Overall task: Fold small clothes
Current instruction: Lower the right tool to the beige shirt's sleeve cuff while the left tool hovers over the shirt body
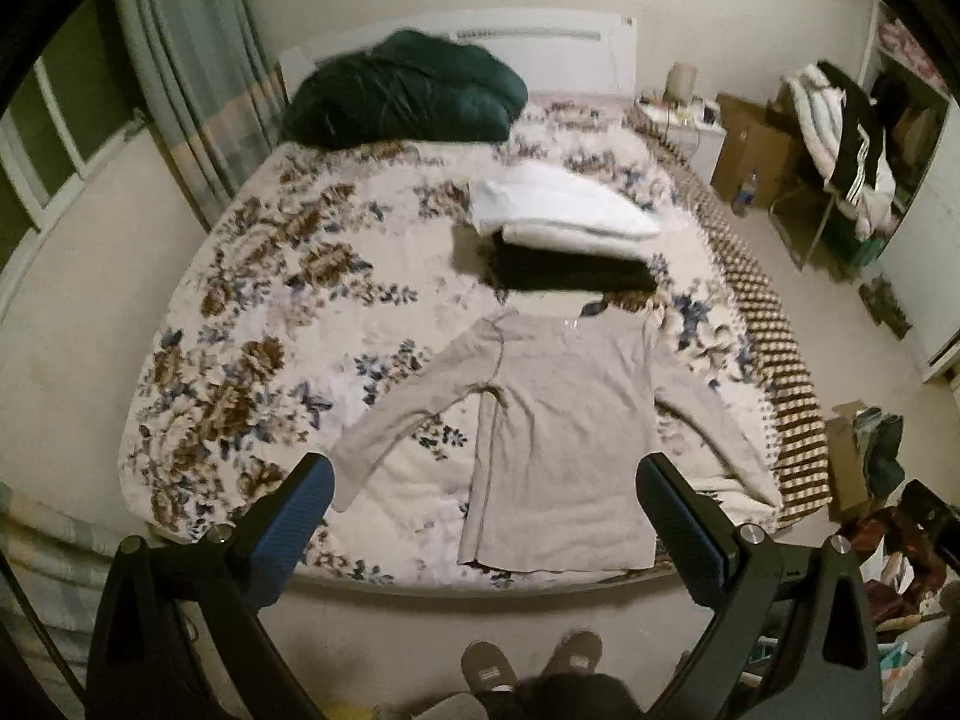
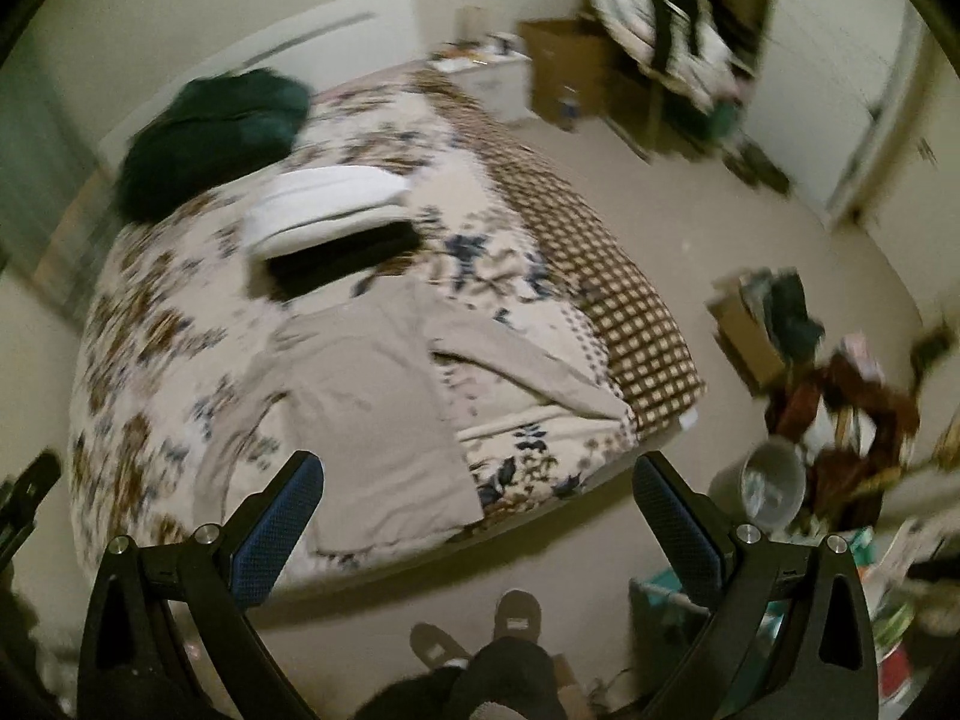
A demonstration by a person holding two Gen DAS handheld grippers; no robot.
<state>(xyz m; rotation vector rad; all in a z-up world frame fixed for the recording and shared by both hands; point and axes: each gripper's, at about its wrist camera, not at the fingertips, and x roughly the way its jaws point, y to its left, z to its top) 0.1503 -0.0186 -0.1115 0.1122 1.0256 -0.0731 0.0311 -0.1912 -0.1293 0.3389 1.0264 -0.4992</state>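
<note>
A beige long-sleeved shirt [image 1: 564, 432] lies spread flat on the floral bedspread [image 1: 252, 312] near the foot of the bed, sleeves out to both sides. It also shows in the right wrist view [image 2: 366, 402], blurred. My left gripper [image 1: 486, 480] is open and empty, held above the shirt's hem. My right gripper [image 2: 477, 480] is open and empty, above the shirt's right side and the bed's corner. Behind the shirt sits a stack of folded clothes, white [image 1: 558, 210] on top of black [image 1: 570, 270].
A dark green bundle [image 1: 402, 90] lies at the headboard. A checked blanket [image 1: 774, 360] hangs over the bed's right edge. Boxes, a clothes-laden chair [image 1: 840, 138], a grey bucket [image 2: 774, 480] and floor clutter [image 2: 840, 396] fill the right side. The person's slippered feet [image 1: 528, 660] stand at the bed's foot.
</note>
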